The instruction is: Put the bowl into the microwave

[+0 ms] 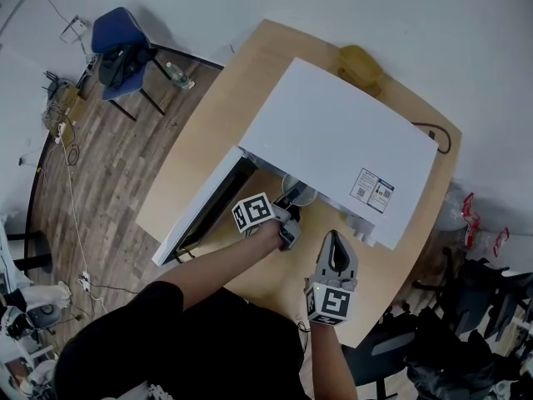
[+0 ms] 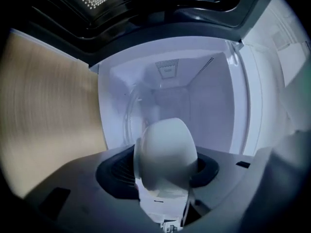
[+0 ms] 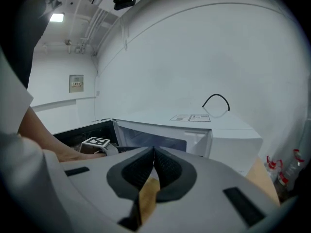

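Note:
A white bowl (image 2: 167, 152) lies tilted on its side between the jaws of my left gripper (image 2: 164, 173), which is shut on it. It is held at the mouth of the white microwave (image 1: 341, 148), and the lit cavity (image 2: 170, 91) with its glass turntable (image 2: 130, 118) lies straight ahead. In the head view the bowl (image 1: 300, 193) peeps out under the microwave's front edge, just past my left gripper (image 1: 291, 208). The door (image 1: 204, 211) hangs open to the left. My right gripper (image 1: 335, 240) hovers in front of the microwave's right side, shut and empty (image 3: 154, 152).
The microwave stands on a round-cornered wooden table (image 1: 208, 148). A yellow object (image 1: 360, 63) and a black cable (image 1: 435, 132) lie behind it. A blue chair (image 1: 117, 44) and a bottle (image 1: 179, 78) are on the floor at the far left.

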Motion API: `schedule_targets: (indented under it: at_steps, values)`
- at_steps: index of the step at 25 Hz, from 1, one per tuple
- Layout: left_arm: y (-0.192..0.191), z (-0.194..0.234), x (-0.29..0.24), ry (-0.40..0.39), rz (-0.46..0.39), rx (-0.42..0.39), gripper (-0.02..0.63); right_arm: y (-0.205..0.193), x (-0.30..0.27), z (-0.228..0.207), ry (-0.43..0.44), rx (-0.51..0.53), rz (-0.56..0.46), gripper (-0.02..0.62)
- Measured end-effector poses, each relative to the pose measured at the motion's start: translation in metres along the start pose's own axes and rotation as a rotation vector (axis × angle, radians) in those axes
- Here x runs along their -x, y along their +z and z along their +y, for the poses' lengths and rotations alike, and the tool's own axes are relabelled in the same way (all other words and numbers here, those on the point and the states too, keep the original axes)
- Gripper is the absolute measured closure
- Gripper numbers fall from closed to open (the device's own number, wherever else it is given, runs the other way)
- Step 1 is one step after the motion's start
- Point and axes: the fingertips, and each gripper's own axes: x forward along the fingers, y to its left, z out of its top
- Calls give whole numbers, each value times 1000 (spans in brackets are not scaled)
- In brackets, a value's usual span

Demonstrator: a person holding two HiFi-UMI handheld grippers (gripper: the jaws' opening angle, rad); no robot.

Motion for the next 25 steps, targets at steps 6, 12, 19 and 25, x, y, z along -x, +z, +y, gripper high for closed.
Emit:
schedule_targets:
  at_steps: [6, 12, 19, 25]
  values:
    - [8, 15, -17, -20, -10, 58, 379, 1, -6, -23, -65, -3, -18, 534]
    - [16, 11, -28, -8, -40, -7, 377, 0, -11, -32, -72, 0, -13, 535]
    - [16, 9, -34, 90, -62, -108, 377, -3, -11, -21, -51, -22, -11, 534]
    - [21, 10, -41, 157, -85, -153, 376, -7, -9, -19, -54, -45, -9, 535]
